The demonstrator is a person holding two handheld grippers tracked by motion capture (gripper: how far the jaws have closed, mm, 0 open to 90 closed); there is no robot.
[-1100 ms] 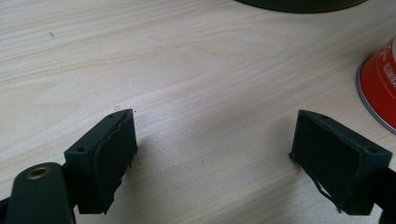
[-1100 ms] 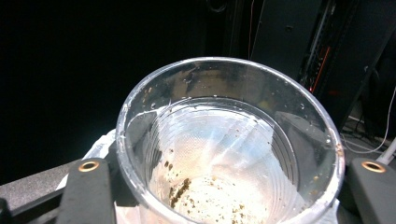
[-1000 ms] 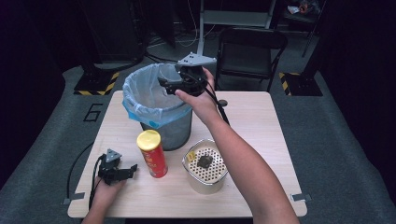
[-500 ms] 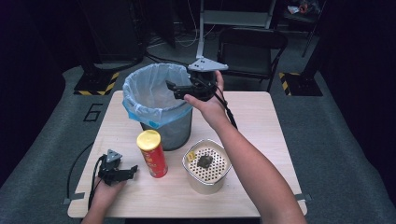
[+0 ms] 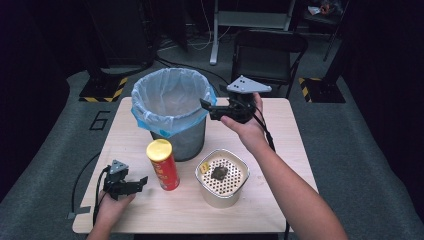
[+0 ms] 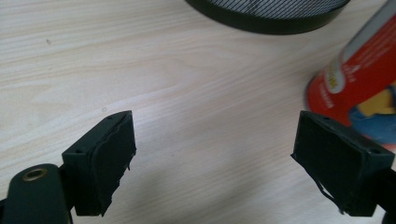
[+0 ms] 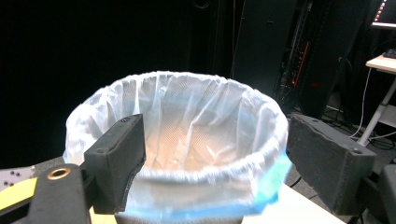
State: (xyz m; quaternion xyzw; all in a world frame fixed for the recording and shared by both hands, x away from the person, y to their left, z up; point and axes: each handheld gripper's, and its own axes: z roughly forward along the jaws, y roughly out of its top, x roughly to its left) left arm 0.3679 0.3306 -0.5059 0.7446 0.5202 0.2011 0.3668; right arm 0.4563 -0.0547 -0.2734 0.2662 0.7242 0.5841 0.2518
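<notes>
Two grippers show from above: the right gripper (image 5: 206, 106), empty with jaws just narrowing slightly, has drawn back from over the bin (image 5: 170, 107) to its right rim, so a drop looks done, while the left gripper (image 5: 141, 181) rests released beside the can (image 5: 163, 164). Left gripper view: bare table (image 6: 187, 107) between spread jaws, can at right. Right gripper view: bin straight ahead, nothing between the jaws.

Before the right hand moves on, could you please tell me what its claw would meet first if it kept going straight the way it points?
Most likely the grey waste bin with a pale blue plastic liner: the open, empty right claw points at its rim, though depth is unclear.
</notes>
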